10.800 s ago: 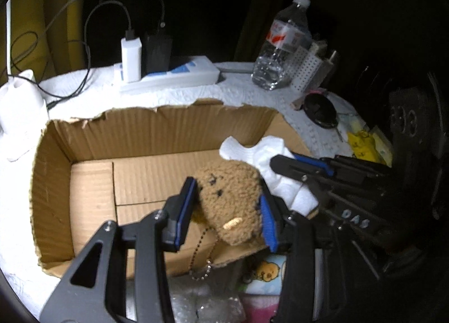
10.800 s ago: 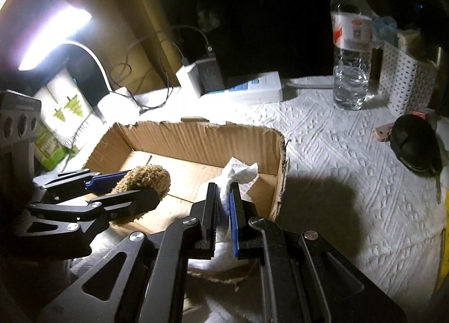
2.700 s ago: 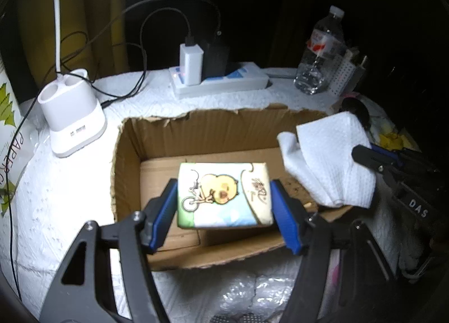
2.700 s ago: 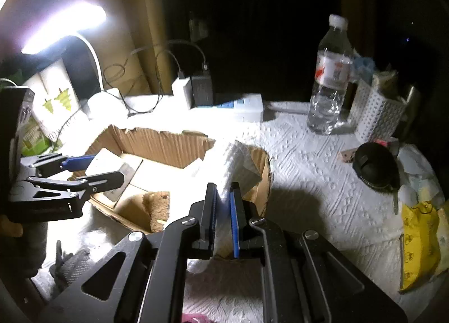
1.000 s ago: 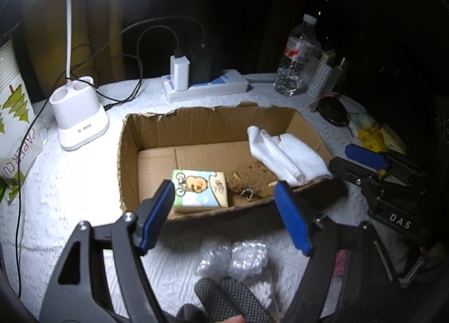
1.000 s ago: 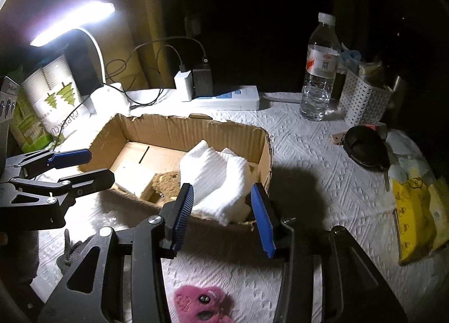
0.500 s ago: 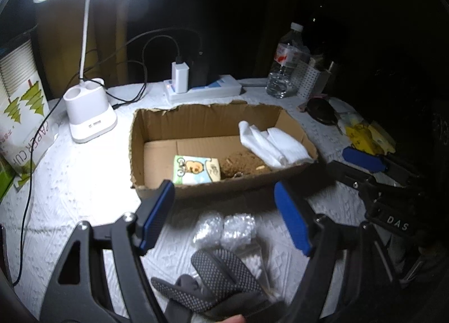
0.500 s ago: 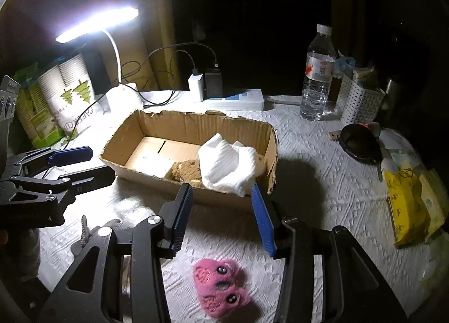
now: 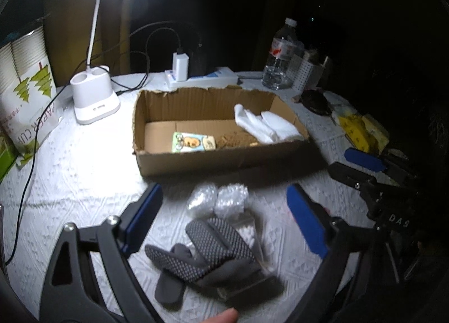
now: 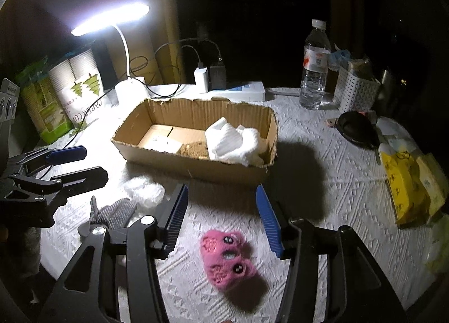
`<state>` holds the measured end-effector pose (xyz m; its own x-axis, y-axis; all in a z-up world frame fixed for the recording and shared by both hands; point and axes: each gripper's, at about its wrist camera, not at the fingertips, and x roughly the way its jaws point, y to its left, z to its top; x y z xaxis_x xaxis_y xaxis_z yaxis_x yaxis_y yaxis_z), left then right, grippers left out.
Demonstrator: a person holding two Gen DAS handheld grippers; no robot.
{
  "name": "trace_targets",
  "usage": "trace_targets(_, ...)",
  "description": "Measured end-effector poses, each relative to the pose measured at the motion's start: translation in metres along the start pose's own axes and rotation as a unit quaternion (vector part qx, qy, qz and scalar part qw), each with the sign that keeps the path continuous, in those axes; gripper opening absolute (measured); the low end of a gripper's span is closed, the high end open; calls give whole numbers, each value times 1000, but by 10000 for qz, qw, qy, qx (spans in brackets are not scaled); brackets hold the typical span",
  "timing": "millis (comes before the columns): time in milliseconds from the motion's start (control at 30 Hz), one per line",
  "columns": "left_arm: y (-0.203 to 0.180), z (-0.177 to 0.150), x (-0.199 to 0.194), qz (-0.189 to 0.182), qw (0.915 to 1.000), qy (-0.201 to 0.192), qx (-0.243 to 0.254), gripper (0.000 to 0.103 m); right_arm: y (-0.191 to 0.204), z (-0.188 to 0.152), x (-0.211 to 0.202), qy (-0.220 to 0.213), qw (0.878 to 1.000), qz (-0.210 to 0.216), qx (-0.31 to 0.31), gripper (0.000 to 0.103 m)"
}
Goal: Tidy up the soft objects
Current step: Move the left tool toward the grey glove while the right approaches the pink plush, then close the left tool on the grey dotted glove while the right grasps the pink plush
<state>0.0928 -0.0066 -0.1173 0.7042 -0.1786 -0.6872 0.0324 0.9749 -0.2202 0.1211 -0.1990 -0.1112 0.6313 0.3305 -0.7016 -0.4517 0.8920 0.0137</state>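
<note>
- Two grippers hung over the white-covered table (image 10: 322, 182), both with jaws wide apart and nothing between them.
- The left gripper (image 9: 224, 219) hovered above a grey dotted glove (image 9: 207, 250) lying near the table's front edge; two wads of bubble wrap (image 9: 217, 198) sat just beyond the glove, between it and the box.
- The right gripper (image 10: 221, 216) hovered above a pink plush toy (image 10: 227, 260), which lay on the cloth close to the front edge, apart from both fingers.
- The cardboard box (image 9: 224, 159) stood mid-table, open at the top.
- Inside the box, a white cloth (image 10: 233, 140) was bunched against the right end wall.
- A brown plush (image 9: 235, 139) lay on the box floor just left of the cloth, touching it.
- A tissue pack (image 9: 192, 142) printed with a cartoon lay flat left of the plush, against the front wall.
- The box's left end held nothing but bare cardboard.
- A lit desk lamp (image 9: 95, 98) stood at the back left of the table, beside a sleeve of paper cups (image 9: 25, 104).
- A power strip (image 10: 238, 91) with chargers ran along the back edge behind the box.
- A water bottle (image 10: 315, 66) and a white basket (image 10: 355, 93) stood at the back right.
- A black pouch (image 10: 356, 129) and yellow packets (image 10: 409, 188) lay along the right edge.
</note>
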Motion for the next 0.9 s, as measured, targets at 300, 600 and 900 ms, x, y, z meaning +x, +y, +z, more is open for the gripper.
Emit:
trace_targets(300,-3,-23,1,114,9998,152,13,91,-2,-23,0,119,9999,35,67,54)
trace_targets(600,3,-41,14,335,9986,374,-186,91,-10,-46,9,277,9993,130,216,54)
trace_targets(900,10,-53,31,396,9968,620,-303,91,-18,-59,24,450,9980,222,374,54)
